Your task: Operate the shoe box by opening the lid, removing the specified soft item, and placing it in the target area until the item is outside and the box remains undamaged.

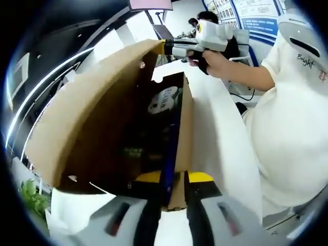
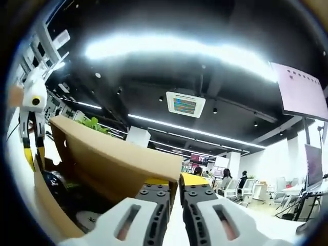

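Left gripper (image 1: 171,197) nearest lens, yellow-tipped jaws clamped on front wall of shoe box (image 1: 183,123). Box sits on white table (image 1: 220,128), brown lid (image 1: 87,110) swung up. Right gripper (image 2: 174,190) pinches lid's free edge, jaws nearly together. Dark soft item (image 1: 141,148) with white label inside box.

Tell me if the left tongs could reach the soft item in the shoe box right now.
Probably not yet: the left tongs are shut on the box wall, while the right tongs hold the lid up, leaving the item exposed.
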`<move>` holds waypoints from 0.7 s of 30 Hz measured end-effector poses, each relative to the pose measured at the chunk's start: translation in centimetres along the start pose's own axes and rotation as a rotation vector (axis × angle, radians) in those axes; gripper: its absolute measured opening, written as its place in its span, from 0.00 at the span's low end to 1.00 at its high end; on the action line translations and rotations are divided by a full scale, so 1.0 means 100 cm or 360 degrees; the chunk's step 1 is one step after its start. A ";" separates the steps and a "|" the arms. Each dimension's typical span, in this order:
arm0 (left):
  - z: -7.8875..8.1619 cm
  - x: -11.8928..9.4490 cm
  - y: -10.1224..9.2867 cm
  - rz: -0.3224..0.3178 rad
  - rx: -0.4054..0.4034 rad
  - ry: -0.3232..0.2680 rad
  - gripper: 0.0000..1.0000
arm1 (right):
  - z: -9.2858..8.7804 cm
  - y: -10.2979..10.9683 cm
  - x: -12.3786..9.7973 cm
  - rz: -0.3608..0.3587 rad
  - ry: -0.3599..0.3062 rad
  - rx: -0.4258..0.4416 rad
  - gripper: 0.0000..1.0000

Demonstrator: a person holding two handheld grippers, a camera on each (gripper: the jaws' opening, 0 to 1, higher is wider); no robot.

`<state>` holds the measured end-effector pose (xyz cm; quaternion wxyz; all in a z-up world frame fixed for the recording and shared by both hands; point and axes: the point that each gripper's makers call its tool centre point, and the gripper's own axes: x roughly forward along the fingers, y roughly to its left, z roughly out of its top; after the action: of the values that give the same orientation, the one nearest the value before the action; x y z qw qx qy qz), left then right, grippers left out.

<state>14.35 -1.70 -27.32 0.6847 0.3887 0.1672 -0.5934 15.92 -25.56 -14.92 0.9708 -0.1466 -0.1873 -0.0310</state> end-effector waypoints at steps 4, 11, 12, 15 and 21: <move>-0.004 0.000 -0.002 -0.0035 0.0015 0.0026 0.09 | -0.003 -0.002 0.004 0.0002 0.0019 -0.0050 0.02; -0.007 0.001 -0.003 -0.0067 0.0101 0.0105 0.07 | -0.002 -0.006 0.009 -0.0010 0.0038 -0.0020 0.02; -0.007 0.001 -0.003 -0.0077 0.0074 0.0120 0.07 | -0.002 -0.006 0.009 -0.0007 0.0042 -0.0018 0.02; -0.008 0.001 -0.002 -0.0106 0.0029 0.0124 0.06 | -0.003 -0.003 0.011 0.0037 0.0048 0.0118 0.04; -0.009 0.003 -0.004 -0.0211 -0.0085 0.0106 0.04 | -0.003 -0.002 0.013 0.0071 0.0050 0.0149 0.08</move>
<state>14.21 -1.21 -28.24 0.6481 0.3779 0.2309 -0.6195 17.24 -25.89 -14.66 0.9799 -0.1047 -0.1699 -0.0028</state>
